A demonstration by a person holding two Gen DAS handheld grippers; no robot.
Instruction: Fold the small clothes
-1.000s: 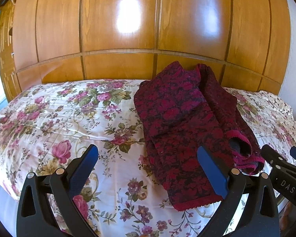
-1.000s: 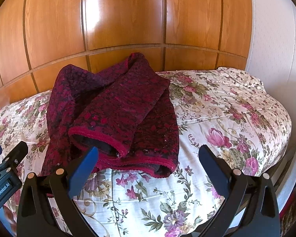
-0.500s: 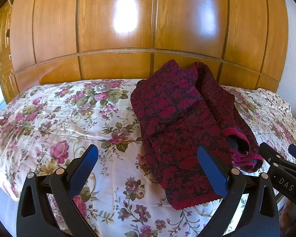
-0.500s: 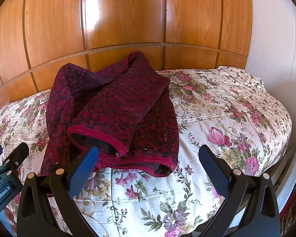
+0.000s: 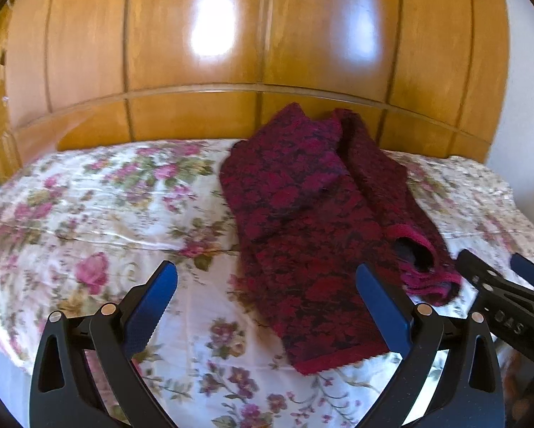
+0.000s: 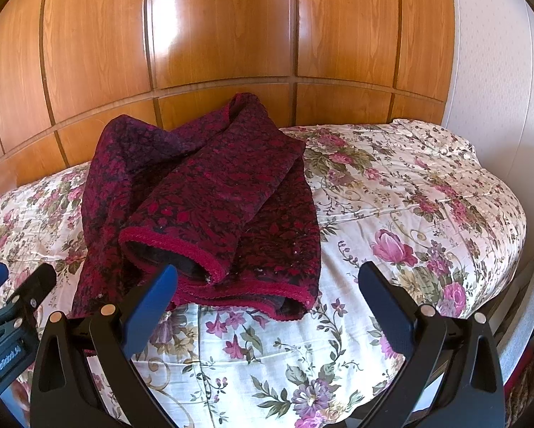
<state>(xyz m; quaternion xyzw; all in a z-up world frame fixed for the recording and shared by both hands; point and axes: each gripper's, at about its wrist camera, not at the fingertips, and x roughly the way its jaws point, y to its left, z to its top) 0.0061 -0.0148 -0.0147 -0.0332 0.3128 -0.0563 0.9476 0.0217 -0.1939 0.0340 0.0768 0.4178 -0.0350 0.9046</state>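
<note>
A dark red floral-patterned garment (image 5: 313, 214) (image 6: 210, 199) lies folded in layers on the flowered bedspread, its sleeve cuff (image 6: 170, 246) opening toward me. My left gripper (image 5: 267, 306) hovers open just short of the garment's near left corner, holding nothing. My right gripper (image 6: 267, 306) is open too, over the bedspread just in front of the garment's hem. Each gripper appears at the edge of the other's view: the right gripper (image 5: 498, 285) and the left gripper (image 6: 14, 285).
The bed with its floral cover (image 5: 88, 214) (image 6: 427, 214) fills both views. A glossy wooden panelled wall (image 5: 231, 42) (image 6: 231, 35) rises behind it. A white wall (image 6: 491, 53) stands to the right, and some items (image 6: 523, 356) sit beside the bed's right edge.
Both grippers have drawn back slightly from the garment and stayed open; the left wrist view has shifted a little and is blurred. The garment has not moved.
</note>
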